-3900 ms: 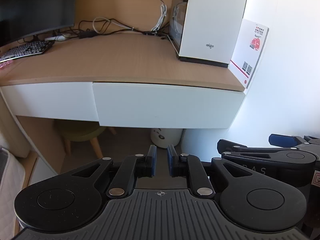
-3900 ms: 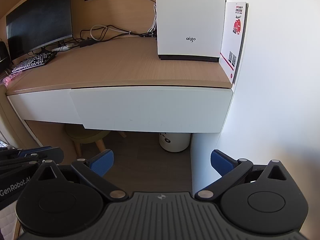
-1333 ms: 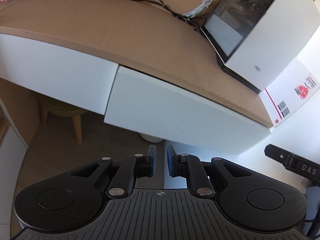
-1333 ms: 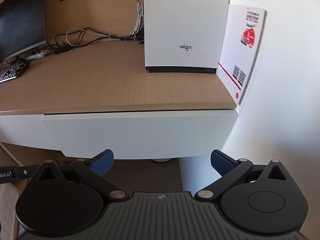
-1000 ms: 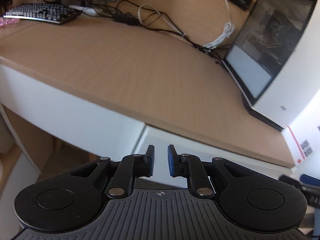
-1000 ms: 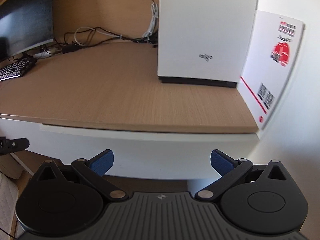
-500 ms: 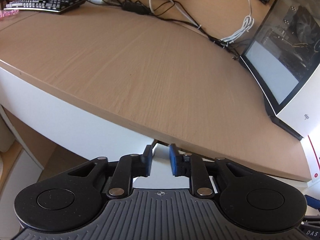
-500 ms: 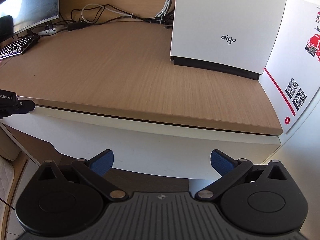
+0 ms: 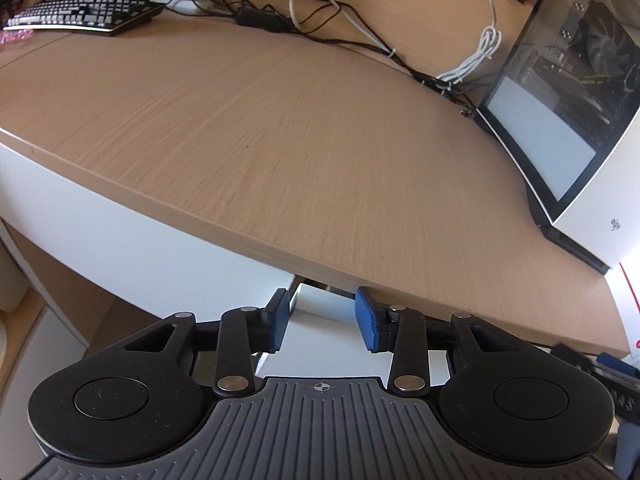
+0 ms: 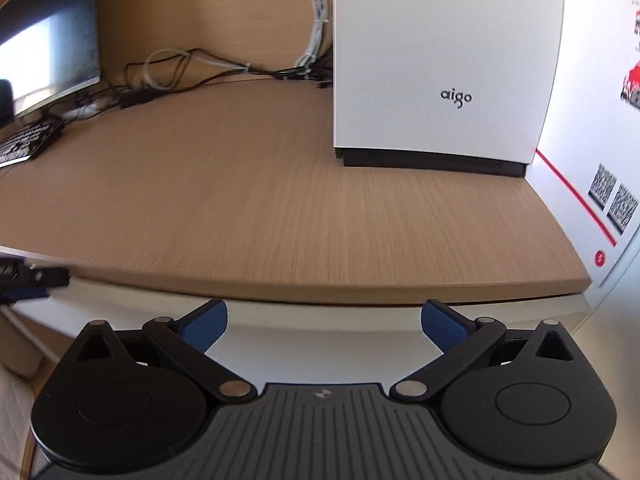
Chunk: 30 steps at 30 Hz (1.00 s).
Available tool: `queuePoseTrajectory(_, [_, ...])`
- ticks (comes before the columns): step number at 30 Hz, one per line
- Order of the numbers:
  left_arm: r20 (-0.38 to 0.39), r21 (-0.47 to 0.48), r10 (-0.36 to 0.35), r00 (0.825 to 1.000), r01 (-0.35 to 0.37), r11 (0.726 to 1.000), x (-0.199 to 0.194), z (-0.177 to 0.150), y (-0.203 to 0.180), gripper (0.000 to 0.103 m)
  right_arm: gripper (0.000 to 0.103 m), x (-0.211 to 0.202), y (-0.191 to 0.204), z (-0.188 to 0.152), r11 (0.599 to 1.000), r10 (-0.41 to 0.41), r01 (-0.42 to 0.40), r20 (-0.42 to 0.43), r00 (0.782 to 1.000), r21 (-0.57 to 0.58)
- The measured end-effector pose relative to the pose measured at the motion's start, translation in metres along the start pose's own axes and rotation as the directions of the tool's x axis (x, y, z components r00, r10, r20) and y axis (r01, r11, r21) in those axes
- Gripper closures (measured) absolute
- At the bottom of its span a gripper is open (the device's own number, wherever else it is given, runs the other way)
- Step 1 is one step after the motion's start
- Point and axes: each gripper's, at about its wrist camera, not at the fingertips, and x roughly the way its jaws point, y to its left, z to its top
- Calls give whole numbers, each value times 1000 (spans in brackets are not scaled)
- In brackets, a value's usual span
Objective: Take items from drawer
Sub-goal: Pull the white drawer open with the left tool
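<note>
White drawer corner between left tongs, left view only.

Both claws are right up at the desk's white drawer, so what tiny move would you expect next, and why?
Probably the left gripper edges forward and closes on the drawer front's top corner. Its jaws have just been opening and now straddle that corner without pressing it. The drawer looks barely open, and the right gripper hangs wide open, holding nothing.

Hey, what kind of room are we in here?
Most likely a home office or study corner: a wooden desk with a keyboard, a white computer tower and tangled cables.
</note>
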Motion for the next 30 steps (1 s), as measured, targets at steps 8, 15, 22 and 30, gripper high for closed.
queuePoseTrajectory(8, [-29,18,-5,1000,6,1000,1,2,0,61,0,17,0,-2,1000,-22,22,-4,1000,-19])
queuePoseTrajectory(15, [-37,53,-5,999,7,999,-4,-4,1,61,0,13,-1,0,1000,-11,9,-56,998,-26])
queuePoseTrajectory(22, [-24,-31,-6,1000,5,1000,-5,3,8,72,0,8,-1,-3,999,-3,0,-78,997,-34])
queuePoseTrajectory(30, [-65,52,30,997,-26,998,-7,10,-2,70,0,10,-3,7,1000,6,-7,-134,991,-7])
